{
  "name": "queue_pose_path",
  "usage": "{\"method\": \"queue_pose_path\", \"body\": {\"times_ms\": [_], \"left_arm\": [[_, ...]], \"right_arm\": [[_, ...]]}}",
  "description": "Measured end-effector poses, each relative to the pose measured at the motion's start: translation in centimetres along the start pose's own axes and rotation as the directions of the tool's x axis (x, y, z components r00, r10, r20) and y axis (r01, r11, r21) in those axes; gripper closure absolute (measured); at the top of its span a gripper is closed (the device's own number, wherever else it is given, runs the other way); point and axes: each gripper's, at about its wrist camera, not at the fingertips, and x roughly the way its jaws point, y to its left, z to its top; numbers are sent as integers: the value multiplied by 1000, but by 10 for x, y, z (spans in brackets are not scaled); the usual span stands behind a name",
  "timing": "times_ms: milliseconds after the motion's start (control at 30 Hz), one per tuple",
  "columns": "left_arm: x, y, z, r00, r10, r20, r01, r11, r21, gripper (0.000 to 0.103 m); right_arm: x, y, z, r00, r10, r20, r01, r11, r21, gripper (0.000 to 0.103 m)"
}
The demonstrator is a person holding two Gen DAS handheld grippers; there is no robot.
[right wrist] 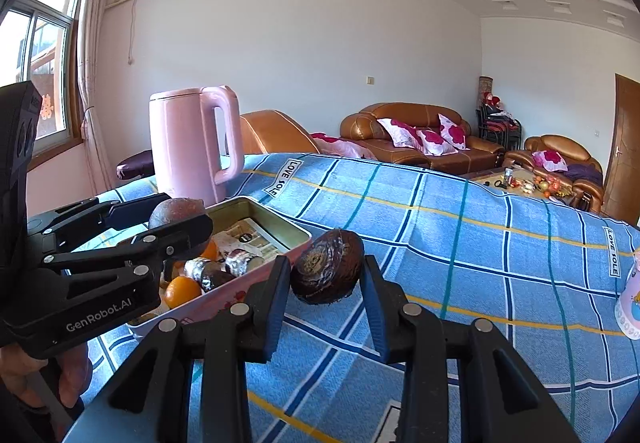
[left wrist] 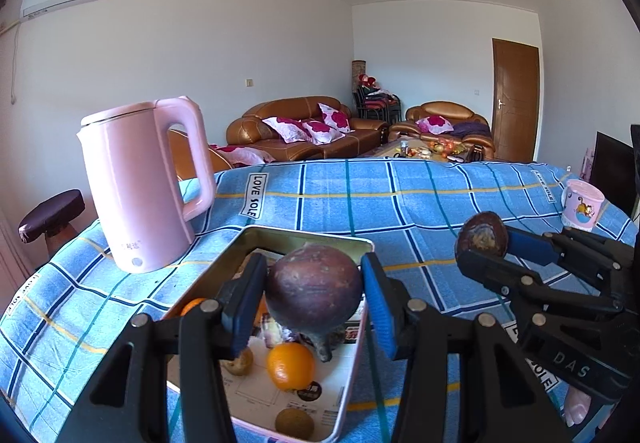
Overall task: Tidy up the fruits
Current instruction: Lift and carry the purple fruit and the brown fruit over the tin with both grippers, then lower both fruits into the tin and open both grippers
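Left gripper [left wrist: 314,303] clamps mangosteen [left wrist: 314,293], stem down, over tin [left wrist: 352,375]

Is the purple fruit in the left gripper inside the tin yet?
Not yet: the purple fruit, pinched by the left gripper, hangs above the tin.

Tin tray [left wrist: 352,239]: metal, dull gold inner walls, printed paper lining.
Purple fruit [left wrist: 314,289]: matt, mottled skin, faintly speckled.
Brown fruit [right wrist: 328,267]: rough, wrinkled rind with a slight sheen.
Oranges [left wrist: 290,365]: glossy, finely dimpled peel.
Tablecloth [left wrist: 420,203]: woven cloth, matt, blue check.
Kettle [left wrist: 144,183]: smooth pink plastic, satin finish.
Left gripper [left wrist: 314,307]: matt black plastic, blue pads [left wrist: 378,307], bright metal pins.
Sofa [right wrist: 416,139]: glossy brown leather.
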Motion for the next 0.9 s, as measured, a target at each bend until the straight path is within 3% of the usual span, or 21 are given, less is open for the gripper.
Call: {"method": "queue_pose_path", "body": {"times_ms": [533, 900], "left_arm": [[-12, 56, -11, 996, 90, -28, -91, 994, -53, 53], [-10, 72, -19, 992, 115, -57, -119, 990, -72, 53]], "right_arm": [[13, 46, 12, 996, 88, 3, -88, 995, -49, 65], [22, 70, 11, 991, 131, -22, -132, 988, -77, 65]]}}
